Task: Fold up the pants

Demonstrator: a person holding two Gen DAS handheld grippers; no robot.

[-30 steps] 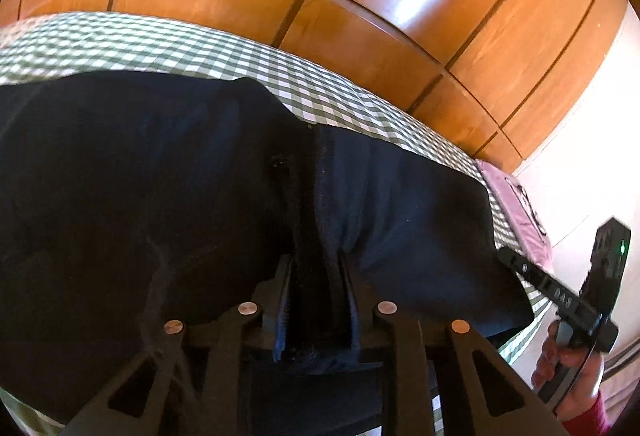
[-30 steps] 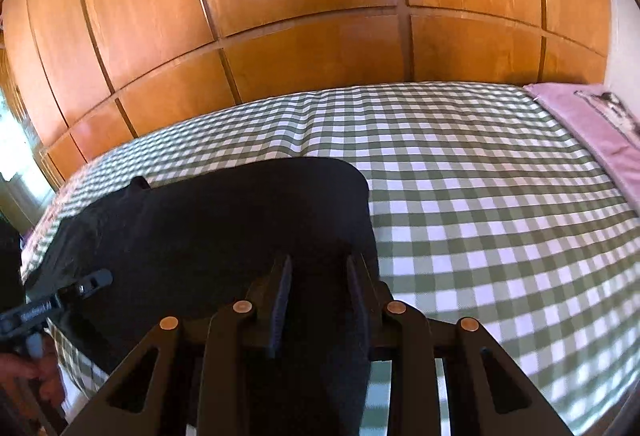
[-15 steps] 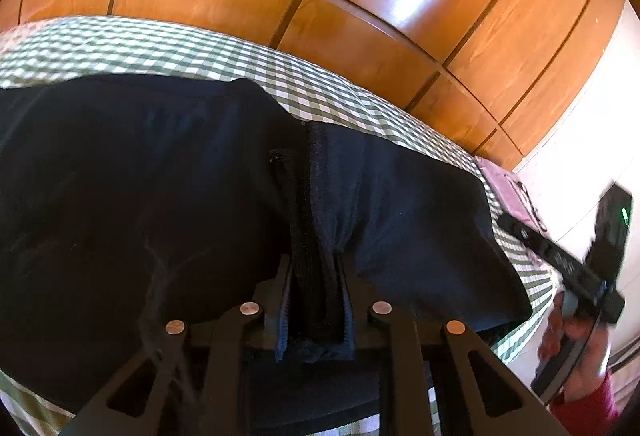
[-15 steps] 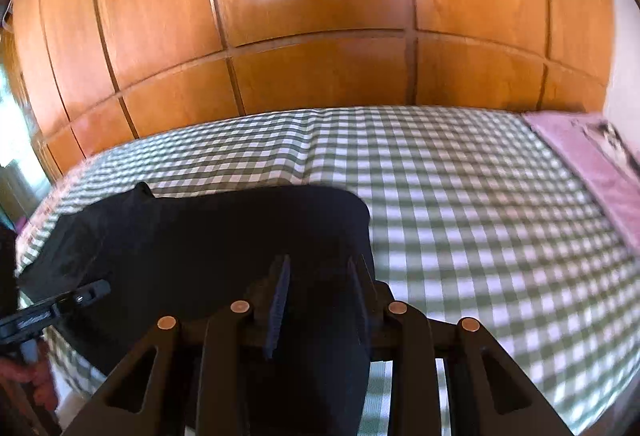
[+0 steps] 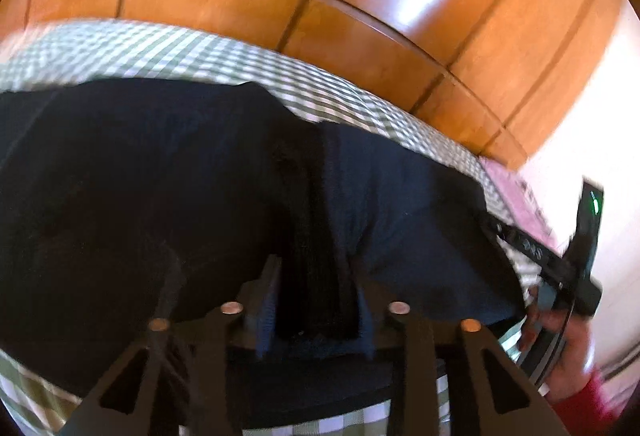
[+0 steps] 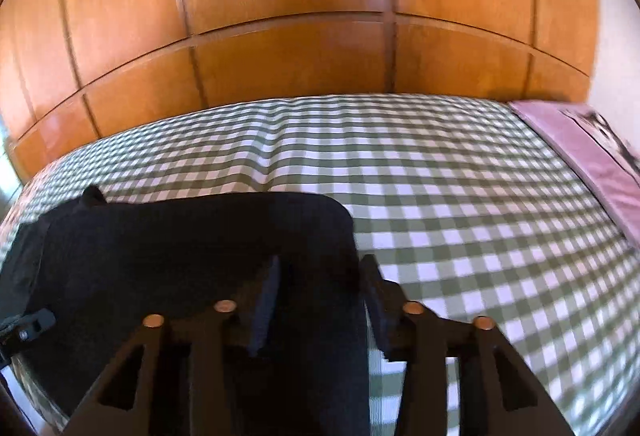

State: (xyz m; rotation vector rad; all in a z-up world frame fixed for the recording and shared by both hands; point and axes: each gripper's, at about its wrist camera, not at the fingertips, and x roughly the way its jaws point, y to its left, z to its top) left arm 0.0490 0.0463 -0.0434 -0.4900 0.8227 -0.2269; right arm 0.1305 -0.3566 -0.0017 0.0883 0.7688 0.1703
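Dark navy pants (image 5: 140,195) lie spread on a green-and-white checked bed (image 5: 200,55). My left gripper (image 5: 316,292) is shut on a bunched vertical fold of the pants near their near edge. In the right wrist view the pants (image 6: 180,248) cover the bed's left part. My right gripper (image 6: 318,288) is shut on the pants' right edge, with cloth between the fingers. The right gripper also shows in the left wrist view (image 5: 560,264), held in a hand at the far right.
A glossy wooden panelled wall (image 6: 300,15) runs behind the bed. A pink pillow (image 6: 592,155) lies at the bed's right end. Bare checked sheet (image 6: 460,215) stretches right of the pants. The left gripper's tip (image 6: 28,328) shows at the left edge.
Both grippers have moved slightly while holding the cloth; both views shifted and are blurred. The pants' fold between the left fingers stands a bit higher. Grips unchanged.
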